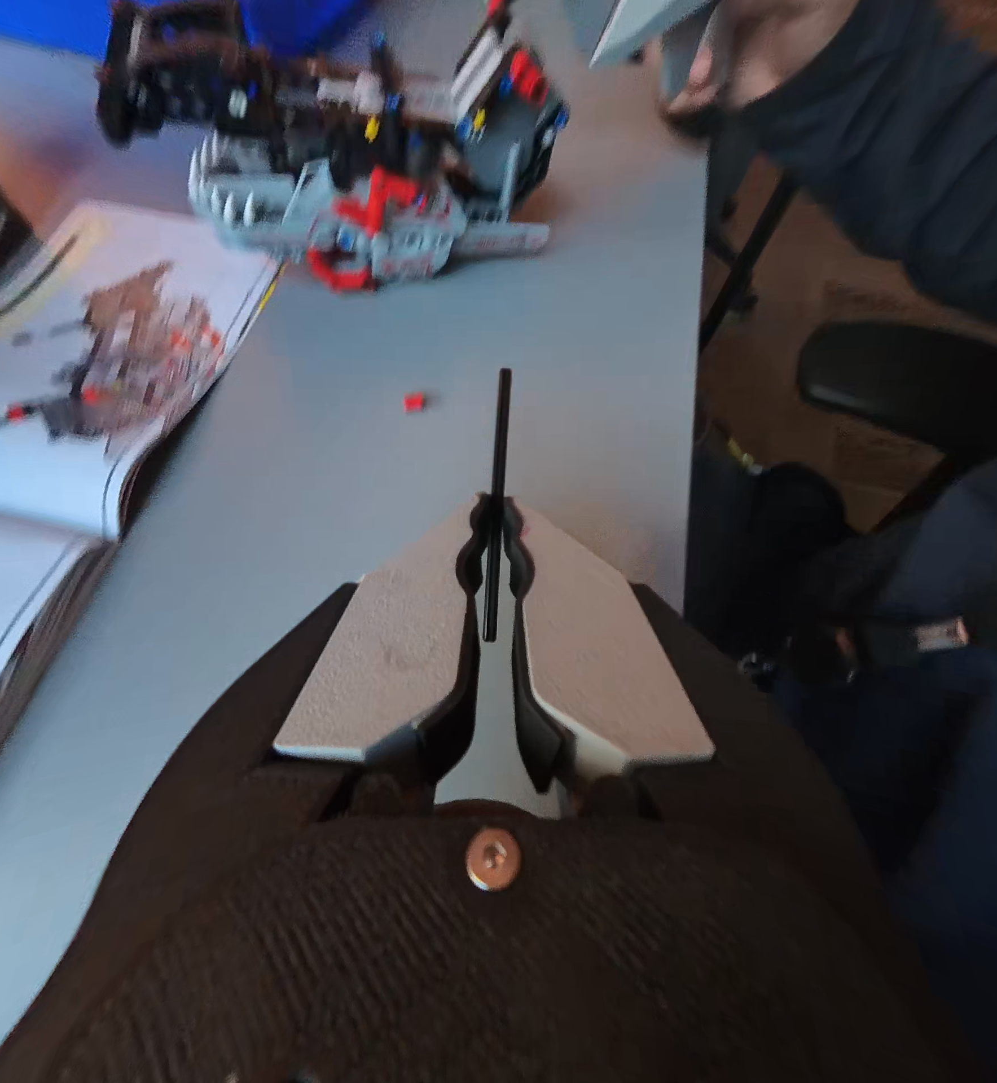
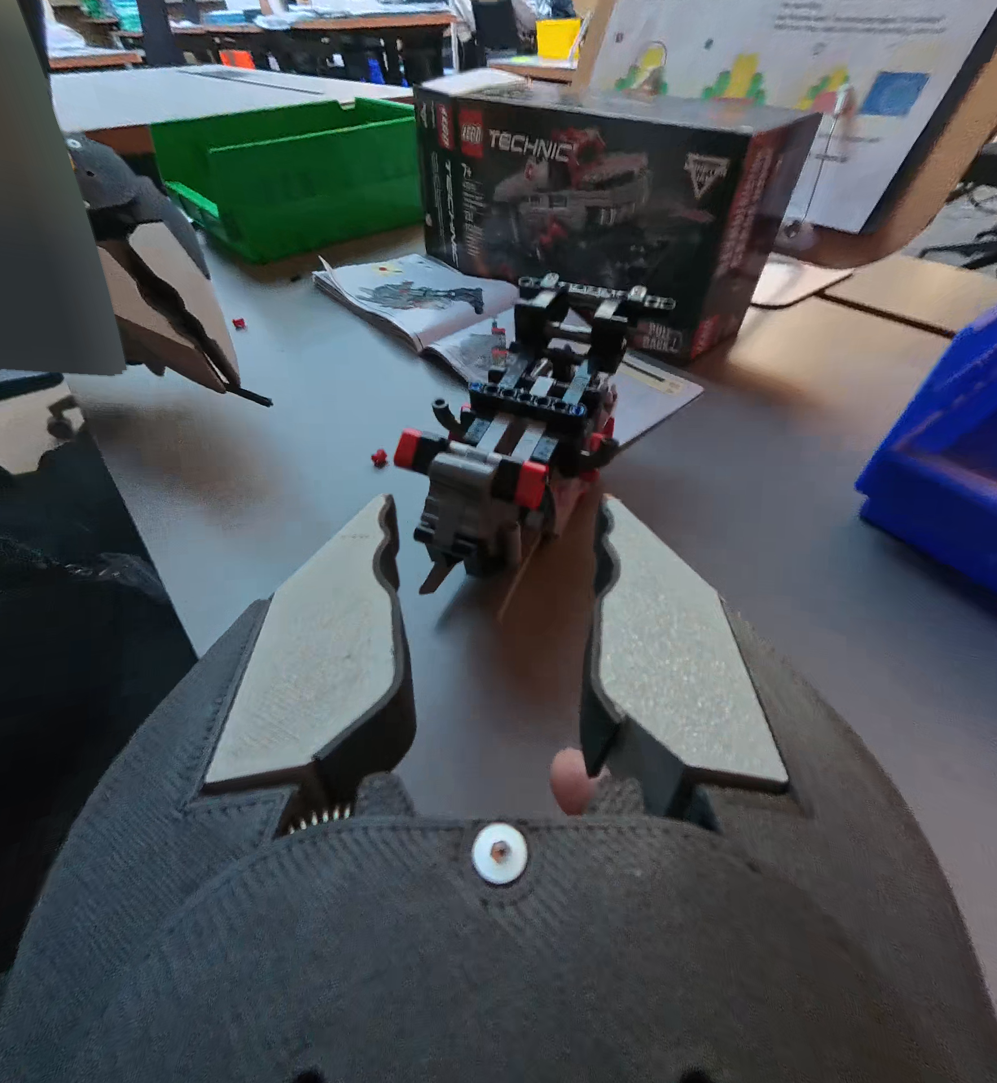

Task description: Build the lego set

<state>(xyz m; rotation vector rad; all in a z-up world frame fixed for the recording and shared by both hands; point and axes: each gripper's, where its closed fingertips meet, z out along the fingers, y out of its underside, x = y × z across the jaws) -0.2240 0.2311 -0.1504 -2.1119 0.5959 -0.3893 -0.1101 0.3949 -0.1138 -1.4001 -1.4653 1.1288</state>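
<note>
Black axle (image 1: 499, 469), one; red pieces (image 2: 378, 457), two

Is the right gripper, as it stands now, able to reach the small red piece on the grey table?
Probably yes. The right gripper is open and empty, and the small red piece lies loose on the grey table, left of the partly built black-and-red model; nothing blocks it.

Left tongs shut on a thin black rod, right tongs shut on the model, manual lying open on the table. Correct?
Not quite. The right tongs are open, not shut on the model; the right wrist view shows their fingers spread, with the model ahead of the tips. The rest holds: left tongs shut on the black rod, manual open on the table.
</note>
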